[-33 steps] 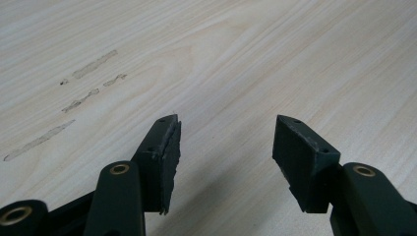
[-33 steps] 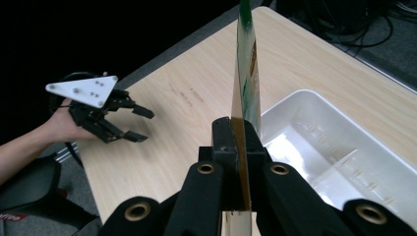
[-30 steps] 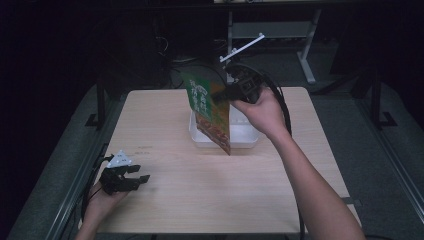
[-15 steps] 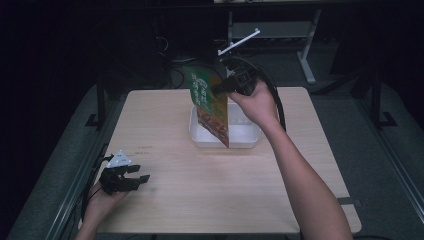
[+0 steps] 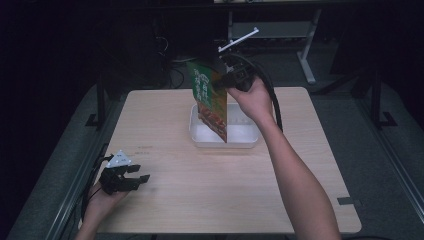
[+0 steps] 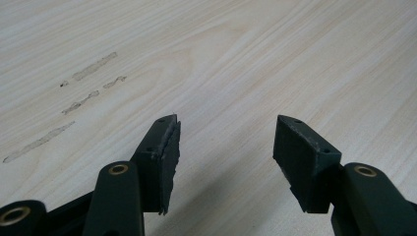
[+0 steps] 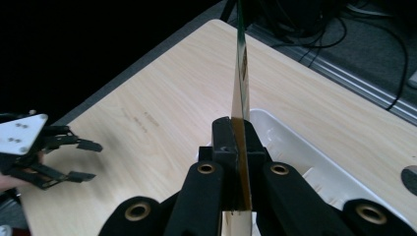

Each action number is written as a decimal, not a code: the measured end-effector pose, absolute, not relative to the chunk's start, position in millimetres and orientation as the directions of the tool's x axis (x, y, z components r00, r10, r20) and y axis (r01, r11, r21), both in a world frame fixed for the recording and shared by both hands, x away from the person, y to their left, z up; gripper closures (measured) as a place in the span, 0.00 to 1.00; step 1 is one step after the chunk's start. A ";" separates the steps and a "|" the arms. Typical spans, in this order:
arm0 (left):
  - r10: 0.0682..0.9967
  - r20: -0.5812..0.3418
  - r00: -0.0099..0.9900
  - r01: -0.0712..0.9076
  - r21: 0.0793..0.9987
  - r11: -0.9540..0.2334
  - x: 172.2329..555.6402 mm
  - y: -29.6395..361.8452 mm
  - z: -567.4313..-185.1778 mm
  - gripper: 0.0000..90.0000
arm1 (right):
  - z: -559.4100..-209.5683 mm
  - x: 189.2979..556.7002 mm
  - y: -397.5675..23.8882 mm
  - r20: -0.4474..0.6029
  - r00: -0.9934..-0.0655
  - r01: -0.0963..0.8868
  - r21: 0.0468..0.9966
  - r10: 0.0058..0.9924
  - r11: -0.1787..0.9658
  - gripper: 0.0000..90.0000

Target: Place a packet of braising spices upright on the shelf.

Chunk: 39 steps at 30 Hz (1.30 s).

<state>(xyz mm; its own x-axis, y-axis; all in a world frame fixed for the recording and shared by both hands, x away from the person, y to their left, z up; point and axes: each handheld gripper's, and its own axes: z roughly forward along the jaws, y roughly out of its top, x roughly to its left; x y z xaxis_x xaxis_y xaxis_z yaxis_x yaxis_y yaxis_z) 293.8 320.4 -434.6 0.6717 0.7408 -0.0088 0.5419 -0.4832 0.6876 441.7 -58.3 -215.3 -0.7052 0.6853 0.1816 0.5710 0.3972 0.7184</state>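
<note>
A dark room surrounds the pale wooden table (image 5: 200,200). Upper centre of the high view, we see the right gripper (image 5: 223,81) pinching a flat green food packet (image 5: 210,102) by its edge; the packet hangs upright, its lower end over the white tray (image 5: 250,140) at the table's middle. In the right gripper view we see the jaws pressed on the packet (image 7: 241,73). At lower left, the left gripper (image 5: 142,176) rests near the table edge, jaws spread over bare wood.
</note>
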 end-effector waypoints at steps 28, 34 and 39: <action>0.743 -0.007 0.670 0.539 0.693 -0.479 293.8 320.5 -434.4 0.47 | -237.0 457.2 -45.1 0.116 -0.684 0.549 0.731 0.720 0.404 0.99; 0.742 -0.008 0.671 0.538 0.693 -0.480 293.8 320.5 -434.3 0.47 | -242.2 460.5 -44.1 0.115 -0.681 0.549 0.734 0.724 0.400 0.99; 0.740 -0.009 0.673 0.539 0.691 -0.481 293.8 320.2 -434.3 0.47 | -246.3 463.1 -42.1 0.105 -0.677 0.553 0.726 0.728 0.409 0.99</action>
